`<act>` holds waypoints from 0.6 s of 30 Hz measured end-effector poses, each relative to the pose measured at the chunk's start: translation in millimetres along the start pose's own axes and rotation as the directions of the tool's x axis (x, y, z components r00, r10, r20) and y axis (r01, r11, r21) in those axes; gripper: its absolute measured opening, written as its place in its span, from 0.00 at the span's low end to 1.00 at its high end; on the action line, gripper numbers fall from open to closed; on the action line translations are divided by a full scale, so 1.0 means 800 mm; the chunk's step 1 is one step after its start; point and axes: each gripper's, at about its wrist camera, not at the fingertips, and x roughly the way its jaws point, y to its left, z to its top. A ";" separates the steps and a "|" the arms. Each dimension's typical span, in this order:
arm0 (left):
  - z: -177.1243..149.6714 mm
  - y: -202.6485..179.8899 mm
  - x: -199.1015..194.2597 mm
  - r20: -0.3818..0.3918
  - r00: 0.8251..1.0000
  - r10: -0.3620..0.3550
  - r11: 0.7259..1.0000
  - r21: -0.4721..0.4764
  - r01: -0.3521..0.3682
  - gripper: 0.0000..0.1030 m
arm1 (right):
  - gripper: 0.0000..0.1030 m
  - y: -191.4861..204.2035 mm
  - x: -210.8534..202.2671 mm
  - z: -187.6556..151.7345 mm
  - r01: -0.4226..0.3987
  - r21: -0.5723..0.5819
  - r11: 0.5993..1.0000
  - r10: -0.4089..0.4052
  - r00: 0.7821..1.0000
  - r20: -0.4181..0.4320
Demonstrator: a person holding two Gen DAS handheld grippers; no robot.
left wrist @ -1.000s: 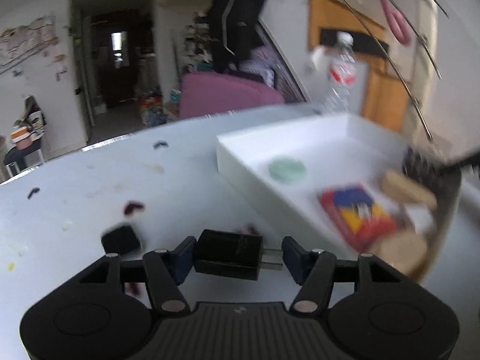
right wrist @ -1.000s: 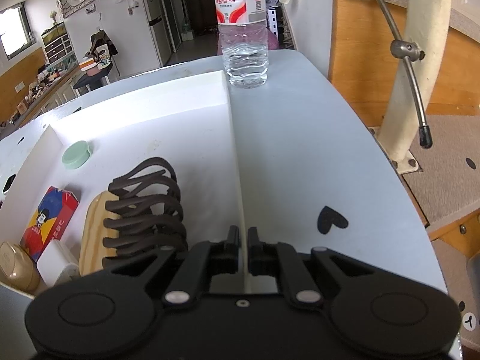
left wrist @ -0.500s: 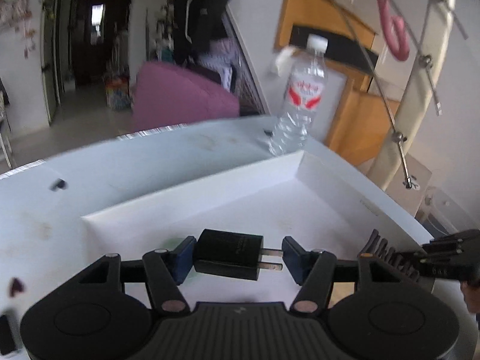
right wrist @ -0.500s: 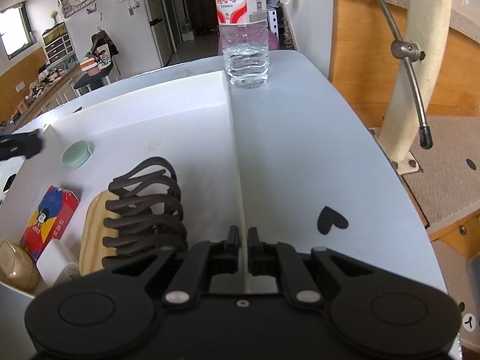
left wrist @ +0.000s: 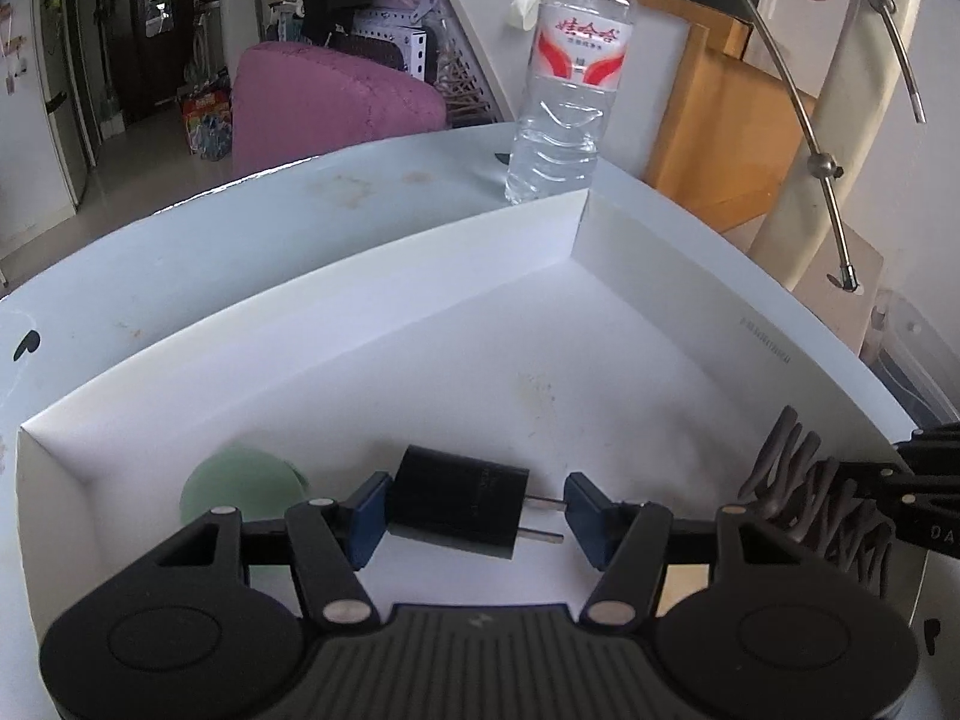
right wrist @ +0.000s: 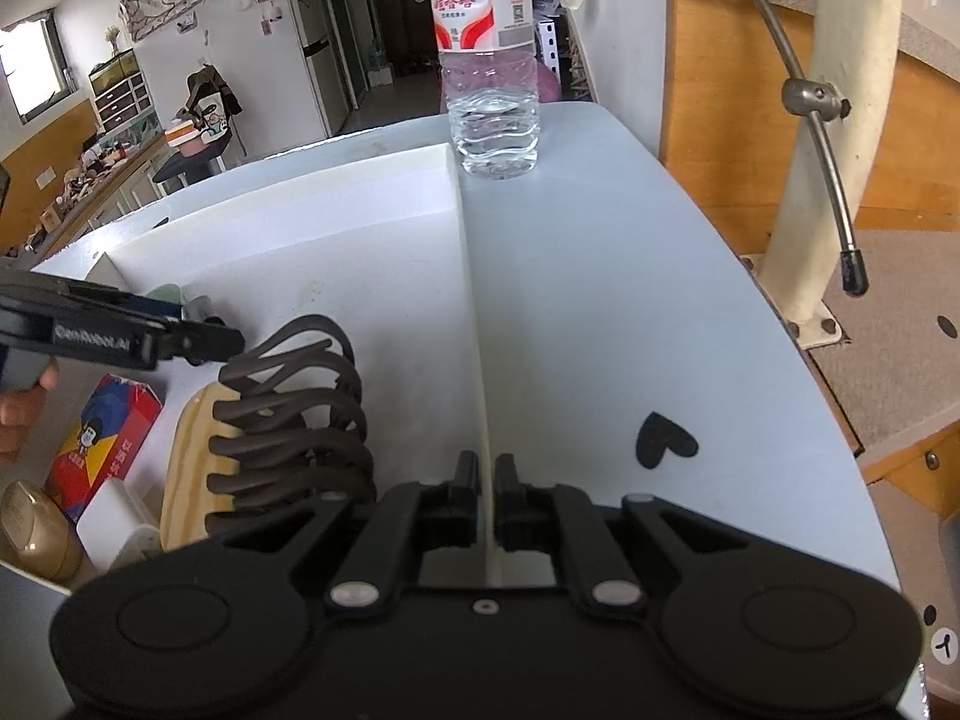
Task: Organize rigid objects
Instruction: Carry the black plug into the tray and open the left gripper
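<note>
Left gripper over white tray, pads spread wide, black plug adapter between them w/ body against left pad and prongs pointing at right pad, small gap there; can't tell if pinched or just resting on tray floor. Green round lid just left of adapter, partly behind gripper linkage. Dark wire rack far right of adapter, near tray's right wall. Right gripper nearly closed, fingers straddling tray's right wall, one each side; contact w/ wall not clear enough to call a grip. In right wrist view, wire rack sits on wooden block inside tray, just left of that wall. Red card pack left of block, gold bottle and white block at tray's near-left corner. Left gripper's tip also seen there, above rack's far end. Water bottle upright on worktop just beyond tray's far-right corner. Black heart sticker on worktop right of tray wall.
</note>
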 end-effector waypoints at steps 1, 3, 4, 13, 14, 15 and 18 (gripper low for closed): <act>0.000 -0.001 0.000 0.000 1.000 0.002 1.000 0.002 -0.002 0.61 | 0.06 0.000 0.001 0.000 0.000 0.000 1.000 0.000 1.000 0.000; 0.000 -0.002 0.001 0.001 1.000 0.006 1.000 0.010 -0.006 0.61 | 0.06 0.000 0.001 0.000 0.000 0.000 1.000 0.000 1.000 0.001; 0.000 -0.003 0.001 0.002 1.000 0.007 1.000 0.010 -0.007 0.61 | 0.06 0.000 0.001 0.000 0.000 0.001 1.000 0.000 1.000 0.001; 0.004 -0.002 -0.023 0.031 0.999 -0.010 1.000 -0.021 0.011 0.91 | 0.06 0.000 0.001 0.001 0.001 0.001 1.000 -0.001 1.000 -0.003; 0.004 -0.003 -0.031 0.042 0.999 -0.010 1.000 -0.014 0.011 0.94 | 0.06 0.000 0.001 0.001 0.001 0.000 1.000 -0.001 1.000 -0.003; 0.003 -0.004 -0.040 0.054 0.998 -0.011 1.000 -0.009 0.012 0.95 | 0.06 0.000 0.001 0.001 0.001 0.000 1.000 -0.001 1.000 -0.003; 0.001 -0.005 -0.069 0.087 0.996 -0.001 1.000 0.003 0.001 0.97 | 0.06 0.001 0.001 0.001 0.003 -0.001 1.000 -0.003 1.000 -0.003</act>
